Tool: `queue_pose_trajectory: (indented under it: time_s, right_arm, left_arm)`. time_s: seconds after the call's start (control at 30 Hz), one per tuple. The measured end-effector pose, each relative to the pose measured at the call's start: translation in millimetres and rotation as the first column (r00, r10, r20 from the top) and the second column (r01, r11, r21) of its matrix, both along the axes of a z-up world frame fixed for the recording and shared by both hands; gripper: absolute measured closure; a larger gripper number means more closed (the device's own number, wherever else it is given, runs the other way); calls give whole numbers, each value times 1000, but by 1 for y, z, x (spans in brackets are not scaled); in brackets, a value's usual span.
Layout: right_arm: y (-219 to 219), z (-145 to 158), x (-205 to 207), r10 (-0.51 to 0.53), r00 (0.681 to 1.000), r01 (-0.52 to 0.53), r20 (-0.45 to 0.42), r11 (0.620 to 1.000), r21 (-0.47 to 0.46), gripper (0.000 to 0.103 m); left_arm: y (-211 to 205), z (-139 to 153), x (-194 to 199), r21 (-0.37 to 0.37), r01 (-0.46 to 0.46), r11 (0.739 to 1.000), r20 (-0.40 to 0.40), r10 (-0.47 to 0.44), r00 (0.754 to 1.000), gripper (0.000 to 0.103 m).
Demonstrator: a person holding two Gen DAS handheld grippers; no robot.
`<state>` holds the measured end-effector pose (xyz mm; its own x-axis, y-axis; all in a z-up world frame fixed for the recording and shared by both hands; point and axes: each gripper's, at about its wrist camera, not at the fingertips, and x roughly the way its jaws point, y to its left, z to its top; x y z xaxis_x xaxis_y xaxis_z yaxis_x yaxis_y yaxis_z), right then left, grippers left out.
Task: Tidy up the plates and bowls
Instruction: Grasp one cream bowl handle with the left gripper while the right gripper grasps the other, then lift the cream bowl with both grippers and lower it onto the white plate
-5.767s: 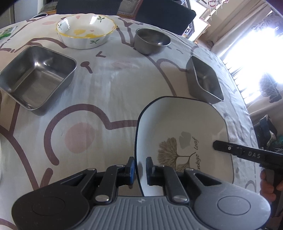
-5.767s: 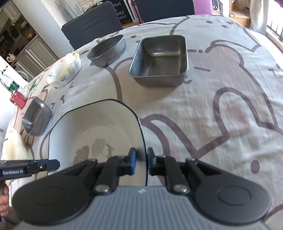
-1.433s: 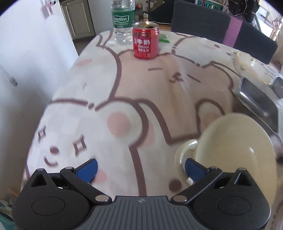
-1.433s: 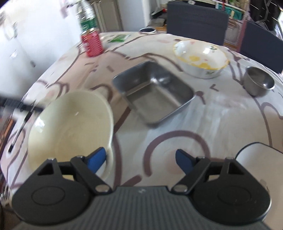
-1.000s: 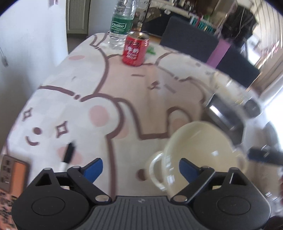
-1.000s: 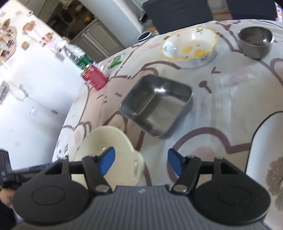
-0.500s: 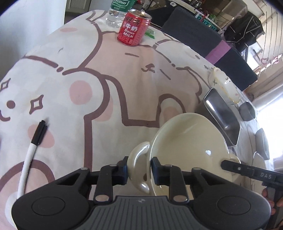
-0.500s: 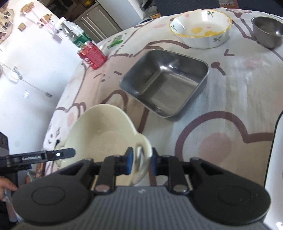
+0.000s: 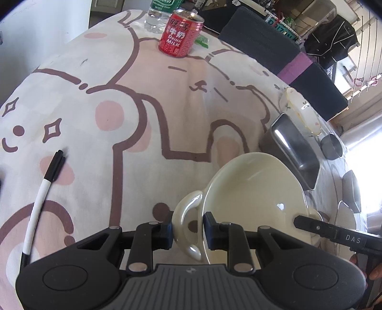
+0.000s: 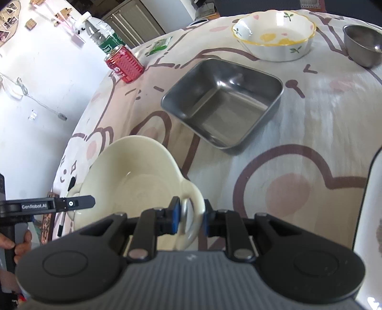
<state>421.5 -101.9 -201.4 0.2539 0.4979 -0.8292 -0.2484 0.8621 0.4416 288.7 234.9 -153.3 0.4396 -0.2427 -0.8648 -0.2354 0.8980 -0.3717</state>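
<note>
A cream two-handled bowl (image 9: 253, 190) is held between both grippers just above the cartoon tablecloth. My left gripper (image 9: 187, 230) is shut on its left loop handle. My right gripper (image 10: 189, 215) is shut on its right loop handle, and the cream bowl (image 10: 133, 176) fills that view's lower left. A square steel pan (image 10: 222, 103) sits beyond it. A flowered white bowl (image 10: 274, 33) and a small steel bowl (image 10: 363, 44) stand at the back. The white square plate's rim (image 10: 365, 202) shows at the right edge.
A red milk can (image 9: 181, 35) and a water bottle (image 9: 162, 12) stand at the far table edge. A black-and-white pen (image 9: 43, 190) lies at the left. Another steel pan (image 9: 351, 190) sits far right. Dark chairs (image 9: 260, 40) stand behind the table.
Both grippers left the white square plate, moved to the cream bowl, and closed from wide open onto its two handles. Since half a second ago the bowl sits slightly higher.
</note>
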Motion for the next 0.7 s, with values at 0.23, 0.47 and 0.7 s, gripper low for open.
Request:
queue_pose_trajectory:
  time_s: [0.23,0.47,0.7]
  right_arm:
    - [-29,33,-11,-48,997,44,63,998,54,81]
    - [-73,65,-23,-116,985,105,132,991,84,81]
    - [-128,85,-40,-213,959,200,185,976,89,81]
  left_arm:
    - [-24,39,0,5,19,1000,61,-19,998,76]
    - [-72,75,7,27,76,997,127,-78,989,77]
    - [-131,91,14,13,133,991,160,-134,978,77]
